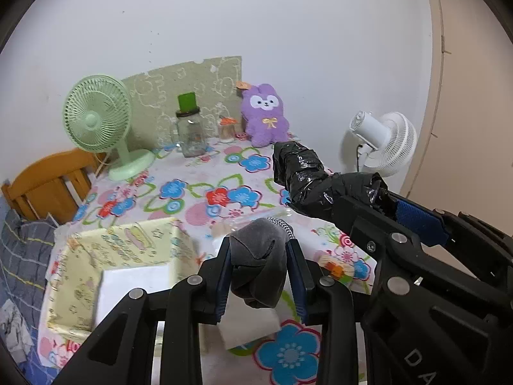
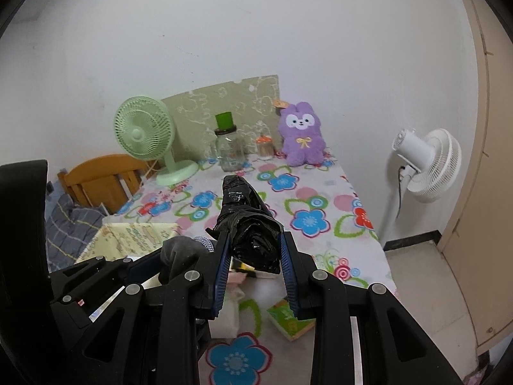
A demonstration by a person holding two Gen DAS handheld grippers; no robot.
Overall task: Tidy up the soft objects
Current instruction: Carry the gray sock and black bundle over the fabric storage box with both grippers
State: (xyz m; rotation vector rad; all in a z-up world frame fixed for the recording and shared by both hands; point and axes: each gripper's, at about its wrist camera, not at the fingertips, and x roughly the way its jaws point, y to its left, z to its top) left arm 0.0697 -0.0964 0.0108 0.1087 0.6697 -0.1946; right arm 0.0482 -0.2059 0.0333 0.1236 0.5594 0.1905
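My left gripper (image 1: 259,258) is shut on a rolled grey sock (image 1: 256,266), held above the flowered table. My right gripper (image 2: 255,255) is shut on a black plastic-wrapped bundle (image 2: 248,224), also lifted off the table. In the left wrist view that black bundle (image 1: 307,179) sticks out to the upper left from the right gripper's fingers. The right wrist view shows the grey sock (image 2: 179,253) at lower left, in the left gripper. A yellow patterned fabric box (image 1: 105,272) sits open below and left of the sock. A purple plush rabbit (image 1: 266,115) sits at the table's far edge.
A green desk fan (image 1: 99,122), a glass jar with a green lid (image 1: 190,131) and a small orange-capped jar (image 1: 227,130) stand at the back. A white floor fan (image 2: 423,163) stands right of the table. A wooden bed frame (image 1: 48,186) is at left. A green booklet (image 2: 288,319) lies near the front.
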